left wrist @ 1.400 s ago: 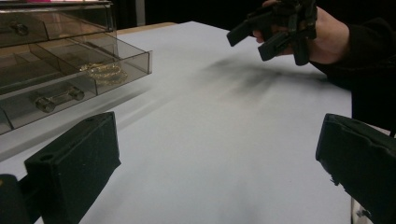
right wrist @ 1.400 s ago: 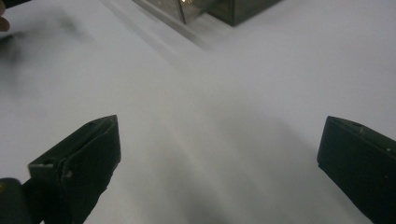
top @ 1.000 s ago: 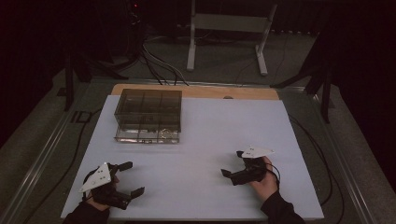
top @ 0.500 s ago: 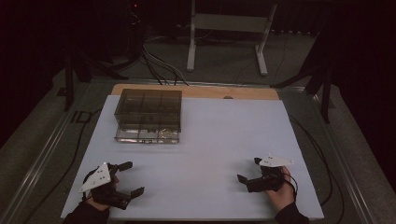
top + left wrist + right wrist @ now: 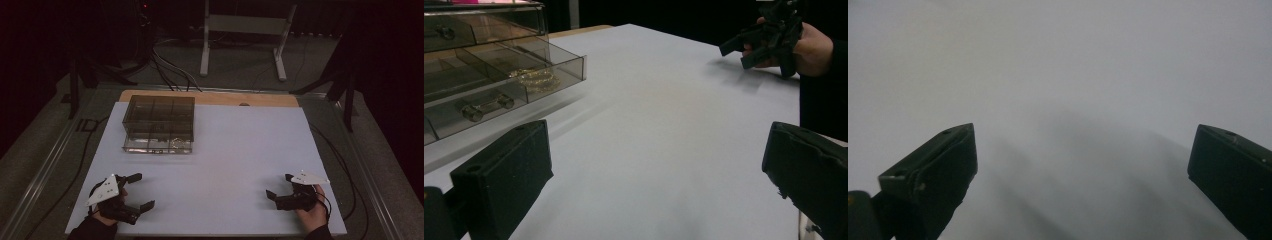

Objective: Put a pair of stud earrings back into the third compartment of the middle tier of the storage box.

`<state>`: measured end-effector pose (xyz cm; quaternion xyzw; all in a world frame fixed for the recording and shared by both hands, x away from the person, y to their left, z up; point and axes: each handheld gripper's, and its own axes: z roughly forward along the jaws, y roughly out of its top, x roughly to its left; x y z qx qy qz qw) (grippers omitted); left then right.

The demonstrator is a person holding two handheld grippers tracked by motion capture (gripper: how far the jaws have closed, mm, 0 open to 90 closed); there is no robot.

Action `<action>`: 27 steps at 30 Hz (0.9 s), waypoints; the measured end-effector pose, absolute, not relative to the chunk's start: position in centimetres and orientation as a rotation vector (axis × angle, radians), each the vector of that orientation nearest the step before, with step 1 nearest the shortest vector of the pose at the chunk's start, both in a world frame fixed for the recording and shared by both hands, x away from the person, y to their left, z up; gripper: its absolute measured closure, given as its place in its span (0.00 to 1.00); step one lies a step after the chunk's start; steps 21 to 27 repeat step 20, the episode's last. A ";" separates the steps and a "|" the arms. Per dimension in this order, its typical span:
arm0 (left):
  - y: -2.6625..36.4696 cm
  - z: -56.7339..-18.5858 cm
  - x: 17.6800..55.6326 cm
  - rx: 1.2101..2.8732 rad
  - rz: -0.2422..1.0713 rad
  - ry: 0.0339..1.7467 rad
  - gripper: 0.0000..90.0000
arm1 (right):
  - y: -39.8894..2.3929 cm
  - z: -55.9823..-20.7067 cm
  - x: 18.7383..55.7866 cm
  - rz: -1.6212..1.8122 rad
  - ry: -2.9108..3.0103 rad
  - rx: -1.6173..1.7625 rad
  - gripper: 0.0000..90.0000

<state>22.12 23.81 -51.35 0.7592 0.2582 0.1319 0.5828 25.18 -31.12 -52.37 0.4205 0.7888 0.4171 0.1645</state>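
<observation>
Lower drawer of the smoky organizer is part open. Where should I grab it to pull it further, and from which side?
Take the small metal knob on the front of the lower drawer, coming from the person's side of the table. It sticks out of the front panel, so the left hand-held gripper, open and nearest, could likely close around it.

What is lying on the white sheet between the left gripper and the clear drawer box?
Nothing: in the high view, the white sheet is bare between the left gripper and the clear drawer box.
</observation>
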 end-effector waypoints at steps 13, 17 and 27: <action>23.7 -51.4 22.1 1.777 0.310 0.602 0.01 | -30.5 -52.3 25.7 1.234 2.251 1.165 0.00; 23.7 -51.4 22.1 1.775 0.309 0.602 0.01 | -30.5 -52.4 25.7 1.229 2.255 1.166 0.00; 23.7 -51.4 22.1 1.777 0.310 0.601 0.01 | -30.6 -52.4 25.8 1.228 2.252 1.170 0.00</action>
